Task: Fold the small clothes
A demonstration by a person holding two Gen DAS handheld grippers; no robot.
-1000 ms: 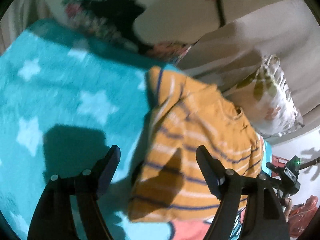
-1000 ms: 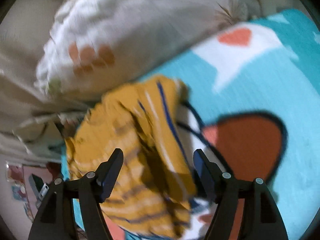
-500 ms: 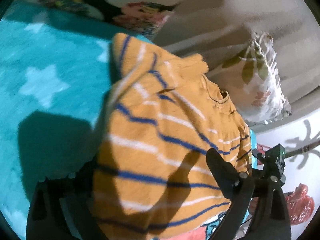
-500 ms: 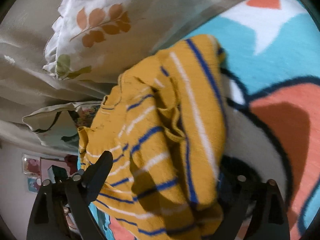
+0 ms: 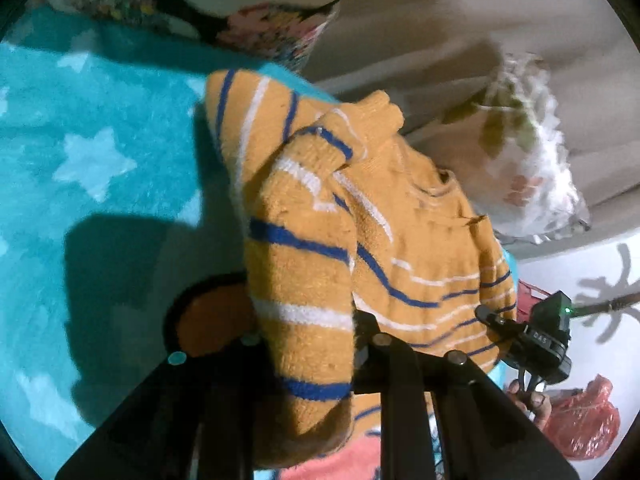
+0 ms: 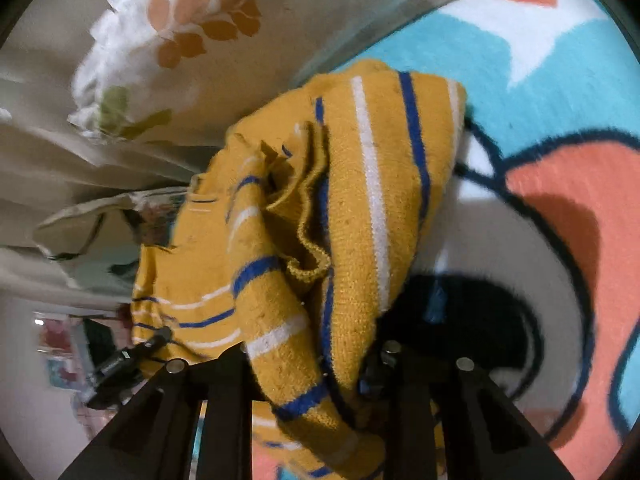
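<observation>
Both pairs of tongs, wide open and short of the garment a second ago, have pushed in over its near edge and are now closing on it, which reads as the pickup that starts a fold.

Left wrist view: the left tongs (image 5: 308, 344) are nearly shut, a thick roll of the mustard striped sweater (image 5: 360, 216) bunched between the jaws and hiding the fingertips. The sweater lies on the teal star-patterned blanket (image 5: 92, 160) of a bed, its long axis running from the tongs up and away toward the beige bedding (image 5: 420, 40), with the neck opening on the far right side, near the leaf-print pillow (image 5: 532, 184). At the right edge the other gripper's body (image 5: 548, 340) shows beside the hem.

Right wrist view: the right tongs (image 6: 312, 364) are likewise closing, a rumpled fold of the same sweater (image 6: 368, 184) gathered between the jaws; pad contact is hidden by the knit. Here the garment stretches from the tongs up toward the pillow (image 6: 168, 40), one sleeve cuff curled on top, over the blanket's coral cartoon print (image 6: 580, 200). With both near corners taken, the likely next move is carrying that edge over toward the far end.
</observation>
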